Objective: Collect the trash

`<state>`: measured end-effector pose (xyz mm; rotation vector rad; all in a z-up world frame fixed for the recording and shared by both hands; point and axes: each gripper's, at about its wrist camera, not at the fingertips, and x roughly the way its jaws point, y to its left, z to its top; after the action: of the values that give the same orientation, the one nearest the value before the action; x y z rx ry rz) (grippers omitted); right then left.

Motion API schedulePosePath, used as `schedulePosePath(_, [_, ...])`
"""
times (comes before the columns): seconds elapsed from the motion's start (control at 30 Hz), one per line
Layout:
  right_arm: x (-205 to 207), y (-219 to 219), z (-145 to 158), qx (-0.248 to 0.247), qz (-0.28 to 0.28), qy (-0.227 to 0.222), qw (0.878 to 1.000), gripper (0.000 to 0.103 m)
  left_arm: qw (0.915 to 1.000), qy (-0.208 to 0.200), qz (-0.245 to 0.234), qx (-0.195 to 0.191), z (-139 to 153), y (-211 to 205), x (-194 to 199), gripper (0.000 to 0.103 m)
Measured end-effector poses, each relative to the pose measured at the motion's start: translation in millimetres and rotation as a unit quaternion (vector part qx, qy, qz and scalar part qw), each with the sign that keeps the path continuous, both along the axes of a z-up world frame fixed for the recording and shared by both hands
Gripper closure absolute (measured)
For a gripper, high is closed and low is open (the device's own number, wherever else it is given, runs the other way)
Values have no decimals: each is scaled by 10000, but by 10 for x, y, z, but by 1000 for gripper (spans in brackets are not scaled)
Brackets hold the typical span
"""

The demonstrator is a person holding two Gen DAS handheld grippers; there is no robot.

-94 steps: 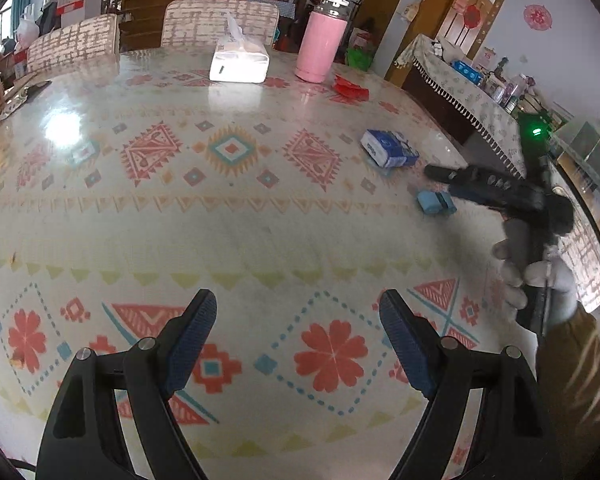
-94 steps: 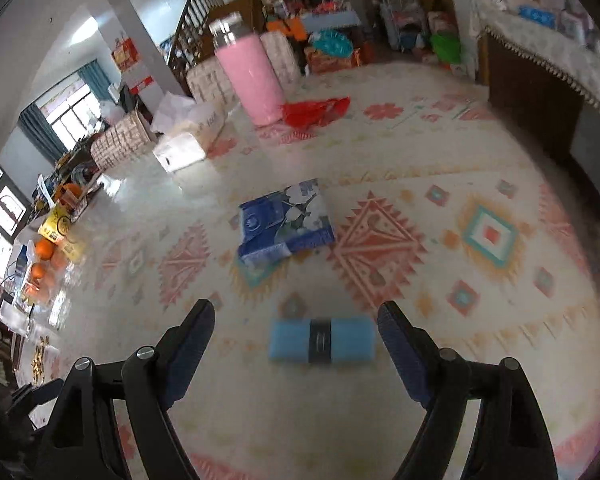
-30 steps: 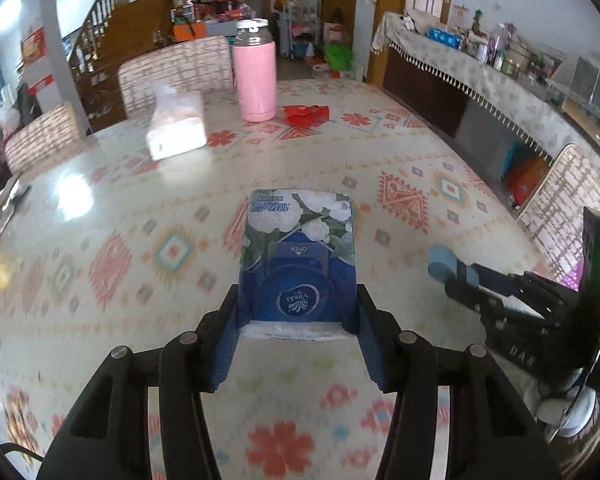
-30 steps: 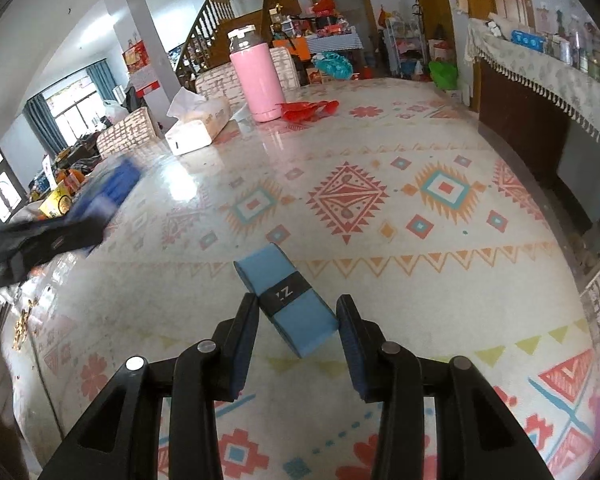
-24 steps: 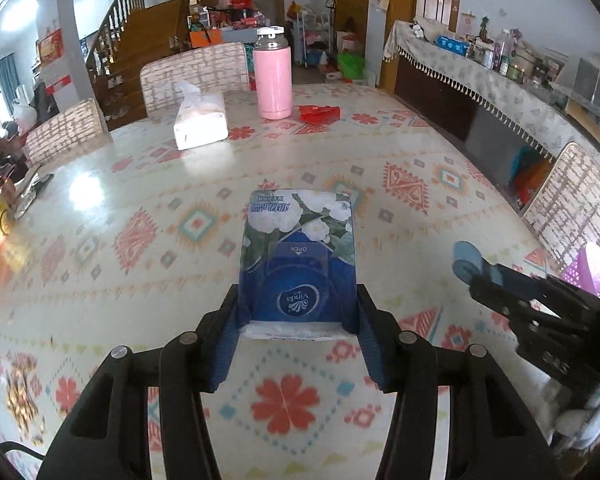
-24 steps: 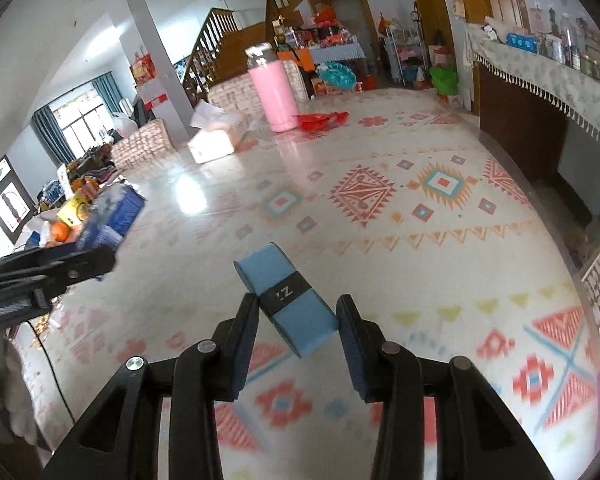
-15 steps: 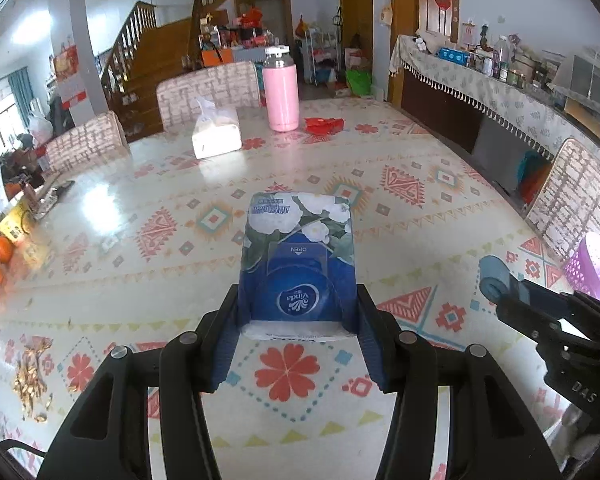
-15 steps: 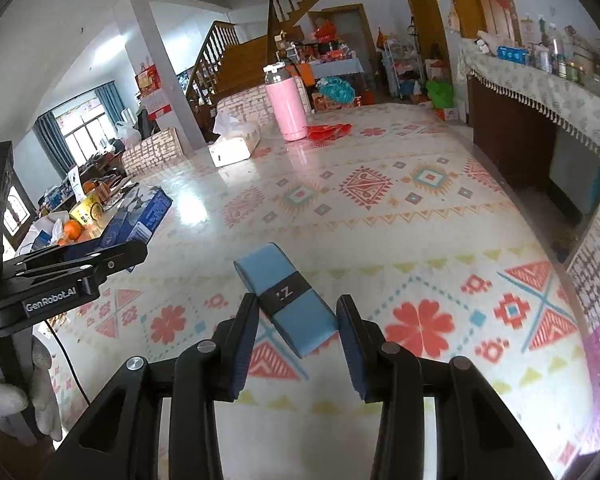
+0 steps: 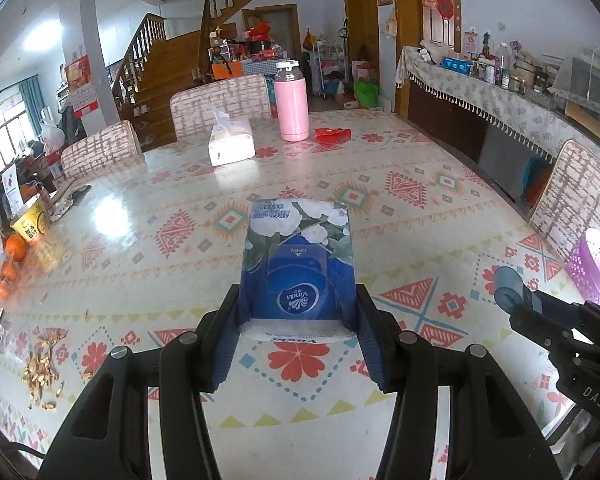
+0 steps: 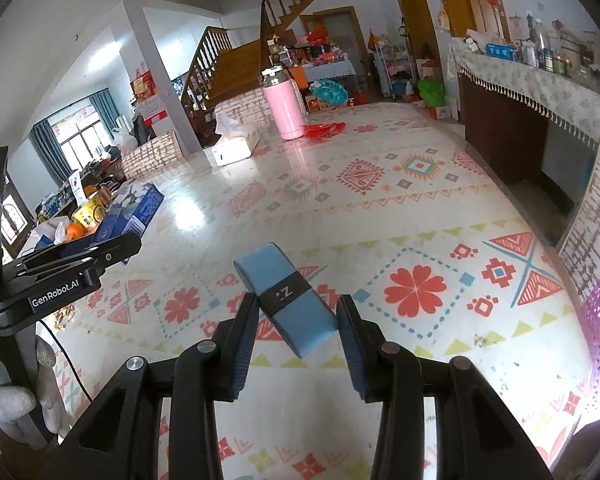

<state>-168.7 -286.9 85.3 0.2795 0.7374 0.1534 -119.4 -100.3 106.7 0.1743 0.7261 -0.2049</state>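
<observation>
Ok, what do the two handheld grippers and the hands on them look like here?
Both grippers, left and right, are black plastic with silver screws and ribbed blue pads. The left one's side reads "GenRobot.AI", with a black cable hanging below. The hand wears a pale glove.

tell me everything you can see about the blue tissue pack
The tissue pack is a soft plastic-wrapped block, dark blue with white flowers, a round white logo and a clear flap marked OPEN. Its near end is white. The left gripper holds it off the table, pads pressing both long sides, its printed face up and far end pointing away. Nothing else touches it.
</observation>
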Motion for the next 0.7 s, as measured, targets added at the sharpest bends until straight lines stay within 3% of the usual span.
schedulePosePath(0.7, [-281,-243,91,141,-278,-181,9994,59,9994,-31,-318,156,-3,-255,-133,51])
